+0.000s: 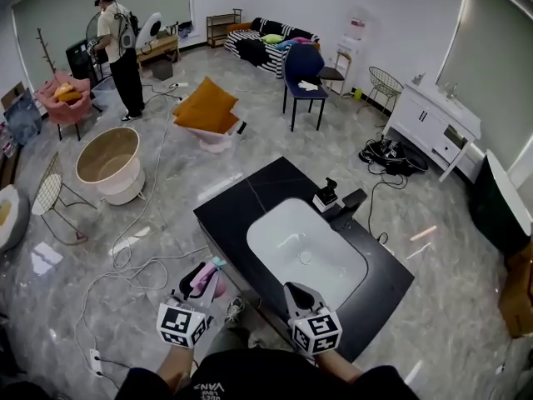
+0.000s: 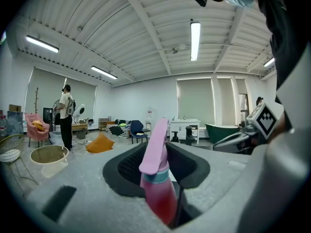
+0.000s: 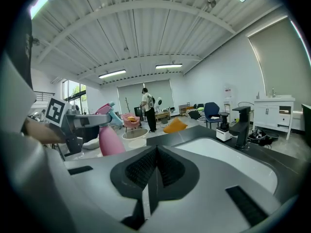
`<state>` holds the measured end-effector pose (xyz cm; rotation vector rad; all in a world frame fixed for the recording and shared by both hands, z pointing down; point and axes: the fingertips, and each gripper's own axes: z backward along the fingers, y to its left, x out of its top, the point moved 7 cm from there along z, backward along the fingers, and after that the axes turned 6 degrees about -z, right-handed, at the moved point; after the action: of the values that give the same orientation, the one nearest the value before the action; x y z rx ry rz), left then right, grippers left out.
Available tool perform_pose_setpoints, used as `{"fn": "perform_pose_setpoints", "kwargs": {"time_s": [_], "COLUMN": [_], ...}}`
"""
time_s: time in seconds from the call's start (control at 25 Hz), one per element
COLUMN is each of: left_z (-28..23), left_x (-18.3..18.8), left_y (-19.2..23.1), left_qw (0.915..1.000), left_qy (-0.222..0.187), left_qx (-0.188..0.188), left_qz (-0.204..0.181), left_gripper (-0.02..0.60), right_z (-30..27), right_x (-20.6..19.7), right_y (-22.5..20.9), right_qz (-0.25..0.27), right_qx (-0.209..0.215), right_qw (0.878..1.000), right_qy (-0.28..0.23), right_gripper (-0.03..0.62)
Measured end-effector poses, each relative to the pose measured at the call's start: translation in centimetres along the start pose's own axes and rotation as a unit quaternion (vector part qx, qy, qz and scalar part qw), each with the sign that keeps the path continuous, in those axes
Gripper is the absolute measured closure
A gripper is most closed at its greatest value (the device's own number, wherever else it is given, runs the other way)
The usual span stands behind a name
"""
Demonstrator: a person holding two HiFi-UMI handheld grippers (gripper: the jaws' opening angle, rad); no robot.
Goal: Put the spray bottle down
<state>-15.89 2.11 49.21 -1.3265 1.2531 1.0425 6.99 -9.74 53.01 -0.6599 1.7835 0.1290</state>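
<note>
A pink spray bottle [image 1: 208, 277] with a pale pink trigger head and a teal collar stands upright in my left gripper [image 1: 200, 280], which is shut on its body. In the left gripper view the bottle [image 2: 158, 183] fills the gap between the jaws of that gripper [image 2: 164, 171]. It hangs over the floor just off the near left corner of the black counter [image 1: 237, 211]. My right gripper [image 1: 296, 291] sits over the counter's near edge, shut with nothing in it [image 3: 153, 168]. From the right gripper view the bottle [image 3: 110, 141] shows at the left.
A white basin [image 1: 304, 248] is sunk in the counter, with a black tap [image 1: 331, 190] and a small dispenser [image 1: 323, 200] behind it. Cables [image 1: 137, 265] trail over the floor at left. Further off are a round tub [image 1: 108, 163], orange cushions [image 1: 205, 107], a blue chair [image 1: 303, 72] and a person [image 1: 122, 52].
</note>
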Motion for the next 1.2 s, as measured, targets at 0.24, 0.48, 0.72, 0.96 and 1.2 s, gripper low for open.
{"fn": "perform_pose_setpoints", "kwargs": {"time_s": [0.24,0.48,0.72,0.96,1.2], "left_z": [-5.9,-12.9,-19.5,-25.8,-31.8], "left_x": [0.5,1.2,1.3,2.2,1.6], "left_y": [3.5,7.0,9.3,10.2,10.4], "left_qw": [0.9994,0.9961,0.9909,0.9831,0.9781], "left_qy": [-0.003,-0.007,-0.019,-0.032,-0.036], "left_qx": [-0.036,-0.087,-0.129,-0.176,-0.198], "left_qz": [0.001,-0.018,-0.034,-0.038,-0.053], "left_gripper": [0.442,0.442,0.442,0.442,0.442], "right_z": [-3.2,-6.8,-8.8,-9.6,-10.0], "right_x": [1.8,3.5,3.8,4.7,4.5], "right_y": [-2.0,-3.2,-4.4,-5.2,-5.8], "right_qz": [-0.013,-0.029,-0.051,-0.071,-0.087], "right_qx": [-0.043,-0.084,-0.134,-0.182,-0.223], "right_qw": [0.999,0.996,0.989,0.980,0.971], "right_qy": [-0.004,-0.011,-0.020,-0.023,-0.023], "right_gripper": [0.594,0.594,0.594,0.594,0.594]}}
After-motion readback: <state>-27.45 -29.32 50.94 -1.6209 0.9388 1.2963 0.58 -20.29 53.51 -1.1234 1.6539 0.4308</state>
